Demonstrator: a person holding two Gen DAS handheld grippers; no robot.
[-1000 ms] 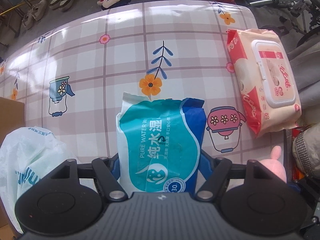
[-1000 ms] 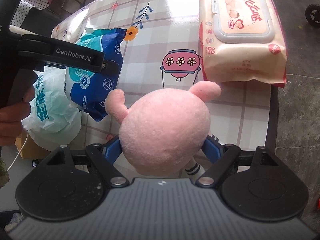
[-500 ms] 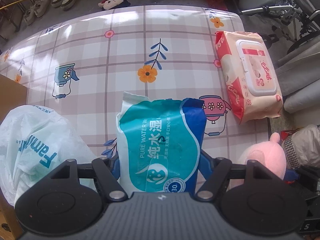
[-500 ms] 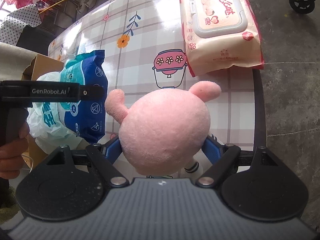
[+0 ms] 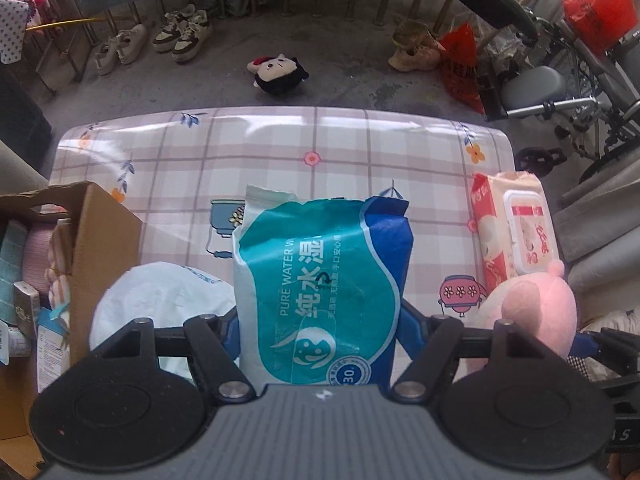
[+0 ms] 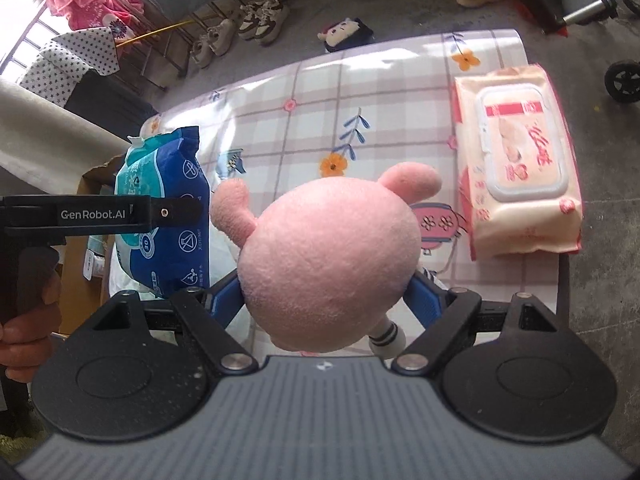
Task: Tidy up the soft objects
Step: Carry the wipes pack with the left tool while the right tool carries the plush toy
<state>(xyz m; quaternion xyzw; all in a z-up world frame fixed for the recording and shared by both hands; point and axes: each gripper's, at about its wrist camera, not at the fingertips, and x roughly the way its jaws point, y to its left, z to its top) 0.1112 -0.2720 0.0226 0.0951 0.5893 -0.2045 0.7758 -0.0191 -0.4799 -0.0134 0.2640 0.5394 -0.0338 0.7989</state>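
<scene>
My left gripper (image 5: 320, 320) is shut on a blue and teal pack of wet wipes (image 5: 320, 280), held up above the checked table (image 5: 340, 148). The same pack (image 6: 164, 208) shows at the left of the right wrist view, under the left gripper's black bar. My right gripper (image 6: 328, 296) is shut on a round pink plush toy (image 6: 332, 264), lifted off the table; the plush (image 5: 536, 304) also shows at the right of the left wrist view. A pink and cream wipes pack with a lid (image 6: 516, 160) lies on the table's right side.
An open cardboard box (image 5: 80, 248) with several items inside stands at the left, a white plastic bag (image 5: 160, 304) beside it. On the floor beyond the table lie a black plush (image 5: 278, 70), shoes (image 5: 182, 36) and a wheelchair (image 5: 560, 92). A hand (image 6: 24, 336) grips the left tool.
Both grippers have risen with their loads. The table has shrunk in both views, the floor beyond has come into sight, and the cardboard box has appeared at the left.
</scene>
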